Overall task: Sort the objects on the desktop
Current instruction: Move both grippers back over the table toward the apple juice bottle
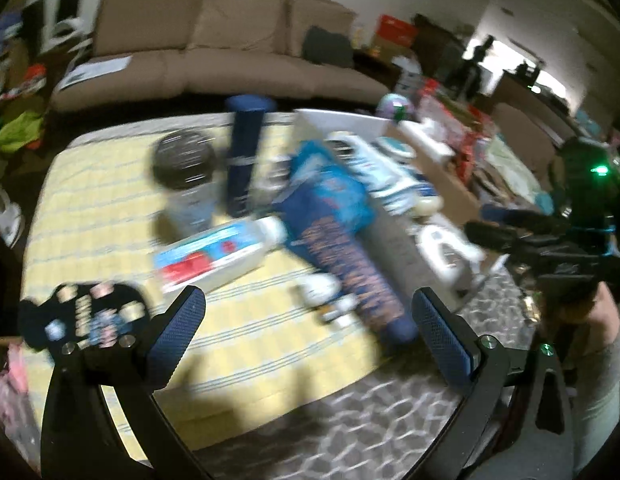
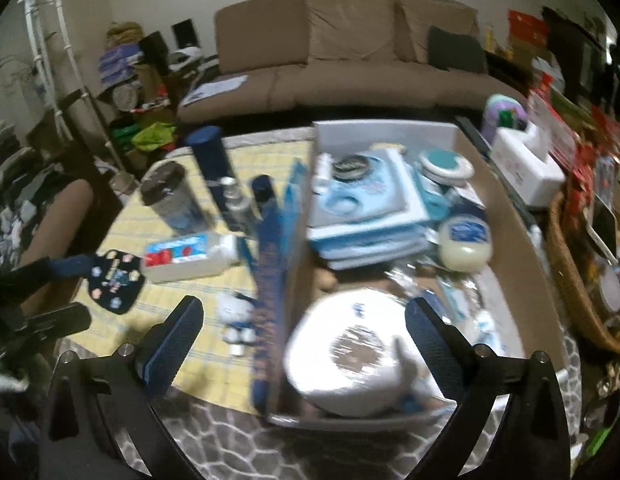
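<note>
Both views are motion-blurred. A cardboard box (image 2: 505,216) on the right holds a wrapped white roll (image 2: 349,356), stacked blue packs (image 2: 365,204), a white jar (image 2: 465,244) and a teal-lidded tin (image 2: 447,164). On the yellow mat (image 1: 90,208) lie a clear bottle with a red and blue label (image 1: 214,256), a black-lidded jar (image 1: 186,168), a tall dark blue tube (image 1: 244,152), a small white figure (image 2: 236,316) and a dark patterned pad (image 1: 86,316). My left gripper (image 1: 308,328) is open and empty above the mat. My right gripper (image 2: 304,340) is open and empty above the box's near end; it also shows in the left wrist view (image 1: 509,232).
A long blue bag with orange print (image 1: 341,240) leans along the box's left wall. A white tissue box (image 2: 525,164) and a wicker basket (image 2: 573,276) stand right of the box. A brown sofa (image 2: 349,52) is behind the table. A grey patterned cloth (image 1: 349,420) covers the near edge.
</note>
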